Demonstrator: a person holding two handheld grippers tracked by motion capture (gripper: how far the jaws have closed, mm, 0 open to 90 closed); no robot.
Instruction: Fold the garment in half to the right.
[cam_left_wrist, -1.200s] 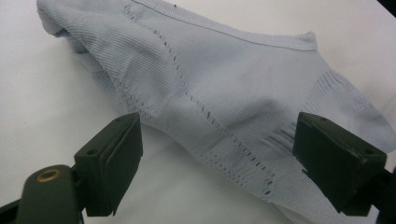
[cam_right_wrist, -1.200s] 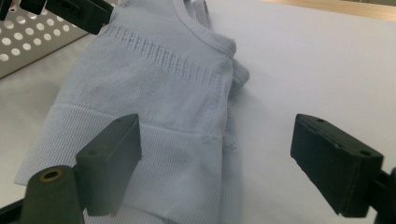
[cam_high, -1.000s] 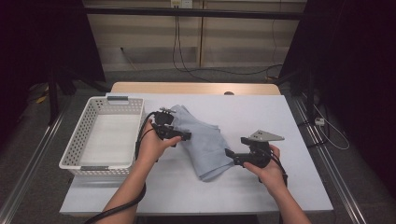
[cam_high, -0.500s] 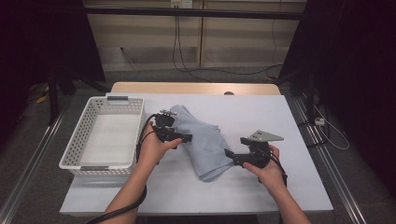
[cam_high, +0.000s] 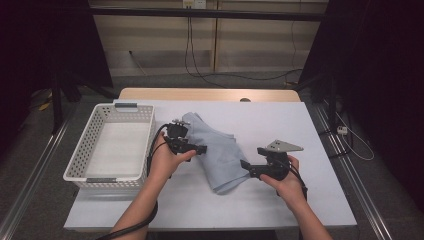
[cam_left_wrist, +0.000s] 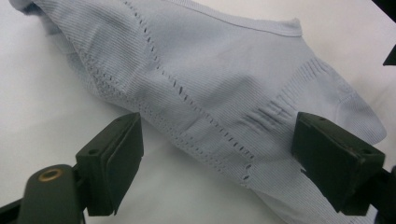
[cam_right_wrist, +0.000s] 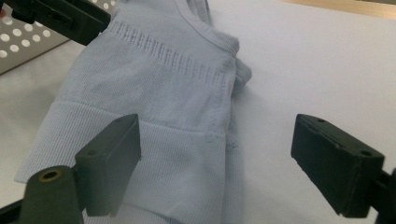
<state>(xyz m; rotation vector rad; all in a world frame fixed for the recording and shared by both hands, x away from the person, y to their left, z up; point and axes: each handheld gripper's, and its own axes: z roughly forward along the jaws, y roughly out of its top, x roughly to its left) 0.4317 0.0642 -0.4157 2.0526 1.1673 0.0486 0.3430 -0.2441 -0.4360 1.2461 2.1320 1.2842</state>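
Observation:
A folded pale blue knit garment (cam_high: 217, 150) lies on the white table top, running from far left to near right. My left gripper (cam_high: 202, 149) is at its left edge, jaws wide apart, with the ribbed cloth (cam_left_wrist: 219, 98) lying between and beyond them, not pinched. My right gripper (cam_high: 244, 165) stands at the garment's near right corner, also open; in the right gripper view the hem (cam_right_wrist: 154, 140) lies between its jaws, free of the pads. The left gripper (cam_right_wrist: 56, 16) appears at the top left of that view.
A white perforated basket (cam_high: 80, 160) sits empty at the left of the table. The white table cover (cam_high: 300, 125) has bare room to the right and in front of the garment. Cables trail from both grippers. The floor drops away on both sides.

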